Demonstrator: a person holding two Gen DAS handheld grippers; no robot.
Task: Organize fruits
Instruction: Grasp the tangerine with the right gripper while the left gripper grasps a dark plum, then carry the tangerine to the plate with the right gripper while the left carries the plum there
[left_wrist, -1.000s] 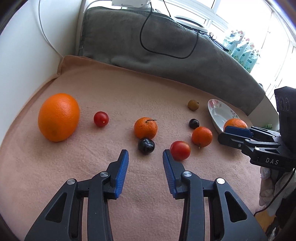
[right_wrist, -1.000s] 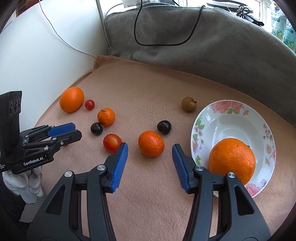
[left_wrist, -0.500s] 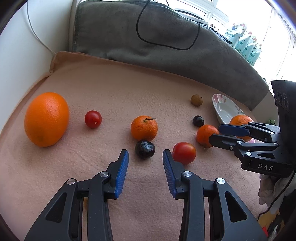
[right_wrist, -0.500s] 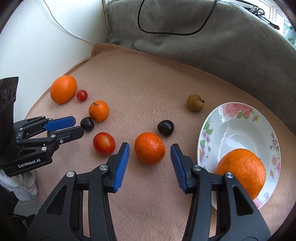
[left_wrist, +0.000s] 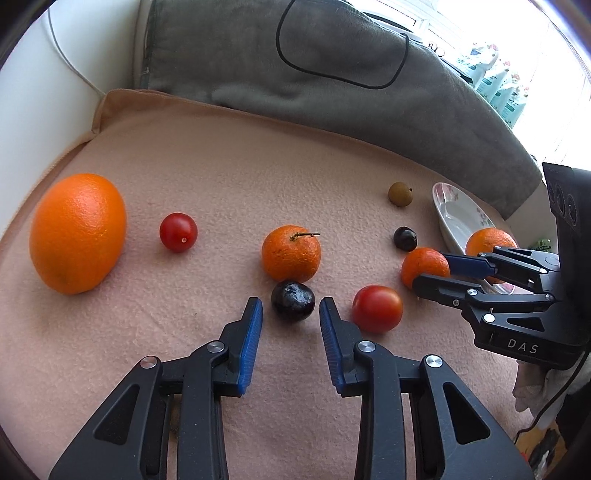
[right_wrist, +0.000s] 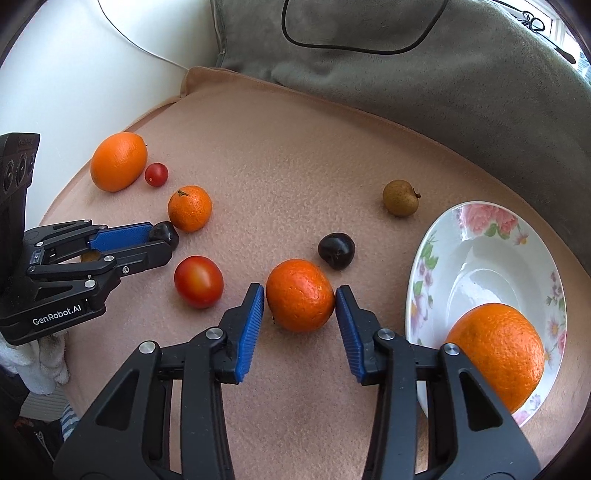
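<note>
Both tongs are closing in on fruit lying straight ahead of them.

We are bracketing a mandarin (right_wrist: 300, 294) with the right tongs (right_wrist: 300, 299), whose narrowing jaws are flanking its sides; the right pad seems to be touching the peel, the left perhaps not quite. The plate (right_wrist: 480, 258) is waiting just to its right. Our left tongs (left_wrist: 290, 308), narrowing too, are reaching a dark cherry (left_wrist: 293, 300) just ahead between their tips, not yet gripping it.

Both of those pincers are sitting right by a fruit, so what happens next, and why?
Probably the right gripper finishes closing on the mandarin: its jaws have just been narrowing, the fruit sits between them with slight gaps, and the plate beside it already holds an orange.
</note>
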